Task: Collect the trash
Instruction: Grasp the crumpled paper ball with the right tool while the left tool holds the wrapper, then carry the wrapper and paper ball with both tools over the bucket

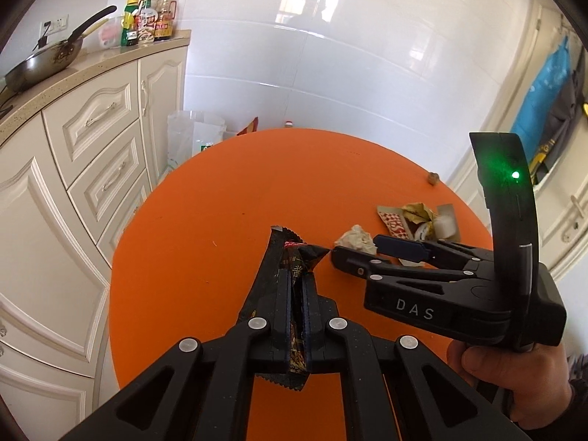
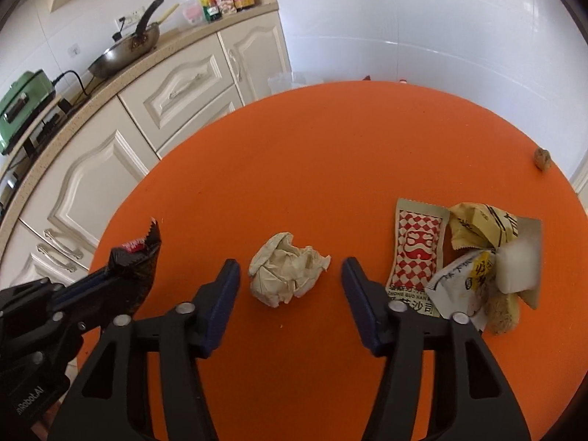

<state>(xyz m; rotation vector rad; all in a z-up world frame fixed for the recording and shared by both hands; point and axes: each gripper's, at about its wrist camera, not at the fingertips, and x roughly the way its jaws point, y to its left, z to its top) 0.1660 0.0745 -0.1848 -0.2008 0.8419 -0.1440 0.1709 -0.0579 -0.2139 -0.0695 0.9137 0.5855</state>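
Observation:
My left gripper (image 1: 297,283) is shut on a dark snack wrapper (image 1: 294,253) and holds it above the orange round table (image 1: 205,228); it also shows in the right wrist view (image 2: 137,261). My right gripper (image 2: 290,275) is open, its fingers on either side of a crumpled ball of beige paper (image 2: 286,268). In the left wrist view the right gripper (image 1: 364,248) sits beside the paper ball (image 1: 356,239). A pile of wrappers (image 2: 466,257) lies to the right, with a red-and-white checked packet (image 2: 417,246) in it. A small brown scrap (image 2: 542,158) lies near the far right edge.
White cabinets (image 1: 92,139) run along the left under a counter with a wok (image 1: 44,62) and sauce bottles (image 1: 150,18). A clear plastic bag (image 1: 191,136) stands on the floor behind the table. A green appliance (image 2: 22,106) sits on the counter.

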